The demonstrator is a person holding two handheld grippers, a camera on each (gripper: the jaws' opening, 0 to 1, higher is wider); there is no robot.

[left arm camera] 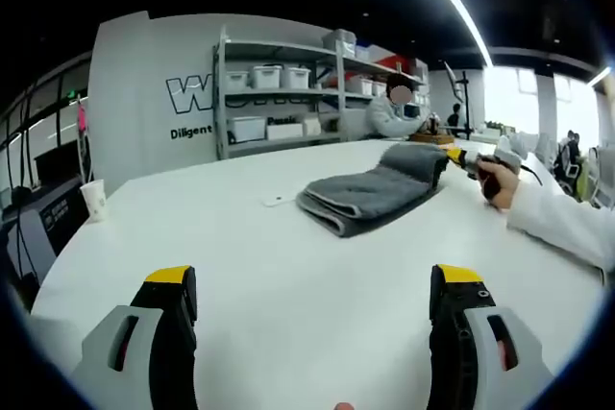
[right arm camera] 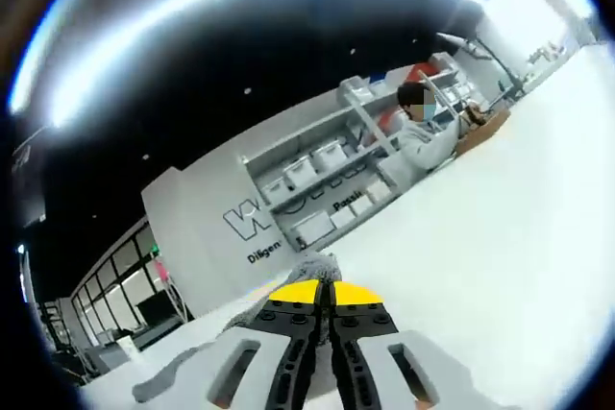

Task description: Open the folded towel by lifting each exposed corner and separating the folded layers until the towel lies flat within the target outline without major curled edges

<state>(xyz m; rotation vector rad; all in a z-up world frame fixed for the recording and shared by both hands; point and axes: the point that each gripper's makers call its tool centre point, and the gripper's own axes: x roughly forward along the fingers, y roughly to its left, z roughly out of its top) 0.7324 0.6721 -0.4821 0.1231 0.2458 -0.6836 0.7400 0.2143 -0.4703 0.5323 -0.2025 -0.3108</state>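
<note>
Your left gripper [left arm camera: 312, 290] sits low at 6 o'clock in the left gripper view with its two yellow-tipped jaws spread wide apart, holding nothing and touching nothing; bare white bench [left arm camera: 240, 266] shows between them. The grey towel [left arm camera: 377, 189] lies folded on the bench ahead of that gripper, toward 1 o'clock from the jaws and well apart from them, its stacked layers showing along the near edge. At the towel's far end, at about 2 o'clock in that view, your right gripper [left arm camera: 459, 157] reaches in with its yellow tip at the towel's corner, carried by your hand [left arm camera: 495, 180] in a white sleeve [left arm camera: 562, 223]. In the right gripper view, the right gripper [right arm camera: 325, 297] has its jaws pressed together, yellow tips meeting, with a tuft of grey towel [right arm camera: 317, 264] standing up just beyond them, so the jaws are clamped on that corner of cloth; more grey fabric trails at 7 o'clock in that view. A small white object [left arm camera: 276, 202] lies on the bench just beside the towel's near end, at about 9 o'clock from it, and a paper cup [left arm camera: 94, 201] stands near the bench edge at 9 o'clock in the left gripper view. Shelves [left arm camera: 279, 93] with white boxes stand against the wall behind the bench, and a person [right arm camera: 423, 136] sits at its far side.
</note>
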